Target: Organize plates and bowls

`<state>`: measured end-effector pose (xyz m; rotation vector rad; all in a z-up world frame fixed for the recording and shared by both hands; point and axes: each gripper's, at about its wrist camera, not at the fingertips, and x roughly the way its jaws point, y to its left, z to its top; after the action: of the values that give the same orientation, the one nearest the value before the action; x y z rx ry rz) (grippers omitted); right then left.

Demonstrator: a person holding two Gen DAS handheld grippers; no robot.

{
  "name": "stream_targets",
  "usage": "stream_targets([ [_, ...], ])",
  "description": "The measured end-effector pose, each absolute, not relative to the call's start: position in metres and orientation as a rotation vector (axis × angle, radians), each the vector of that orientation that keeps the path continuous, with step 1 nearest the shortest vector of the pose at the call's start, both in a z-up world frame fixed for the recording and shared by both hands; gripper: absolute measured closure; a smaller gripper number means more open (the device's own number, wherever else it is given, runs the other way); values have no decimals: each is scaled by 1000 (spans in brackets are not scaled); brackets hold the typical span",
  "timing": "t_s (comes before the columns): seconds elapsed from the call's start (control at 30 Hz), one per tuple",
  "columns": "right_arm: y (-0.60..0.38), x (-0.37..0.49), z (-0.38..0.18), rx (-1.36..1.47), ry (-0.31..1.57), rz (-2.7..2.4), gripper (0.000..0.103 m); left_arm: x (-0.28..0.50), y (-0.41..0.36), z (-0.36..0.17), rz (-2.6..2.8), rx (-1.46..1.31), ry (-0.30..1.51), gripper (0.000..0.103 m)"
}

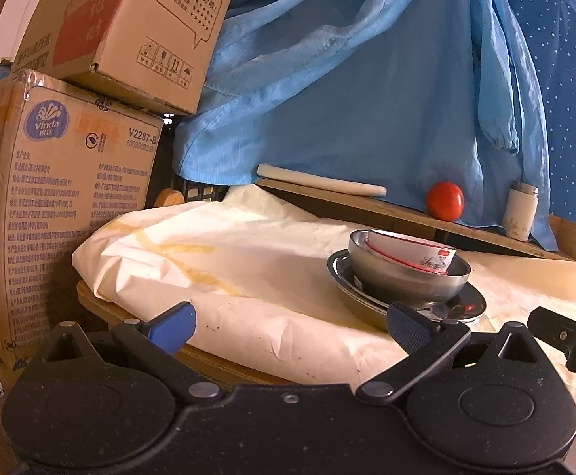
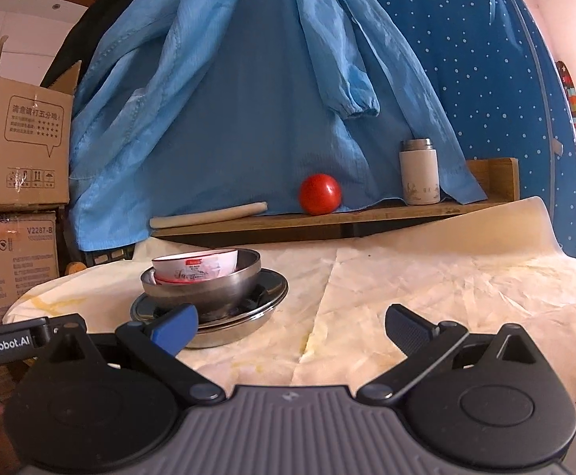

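On the papered table, white bowl (image 2: pixel 194 267) in steel bowl (image 2: pixel 204 289) on steel plate (image 2: pixel 272 297); both jaws wide, empty.

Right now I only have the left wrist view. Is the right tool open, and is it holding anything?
Observer: The right tool is open and empty, jaws wide apart.
Operator: What is in front of it?
Observer: Mostly bare creased white paper. The round steel bowl sits ahead of its left finger, not between the fingers.
Operator: My finger hides the base of the stack. How many plates are under the bowl?
Observer: It looks like two: a flat steel plate on a deeper steel dish.
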<state>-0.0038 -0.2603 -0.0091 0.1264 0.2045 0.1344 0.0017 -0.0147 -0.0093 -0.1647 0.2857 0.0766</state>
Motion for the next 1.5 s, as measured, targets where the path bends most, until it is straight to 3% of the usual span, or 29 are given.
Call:
stream_targets([
  [1.5,-262,-5,-15,142,229,138,0,-3,-14,-16,91,-170,297,1],
])
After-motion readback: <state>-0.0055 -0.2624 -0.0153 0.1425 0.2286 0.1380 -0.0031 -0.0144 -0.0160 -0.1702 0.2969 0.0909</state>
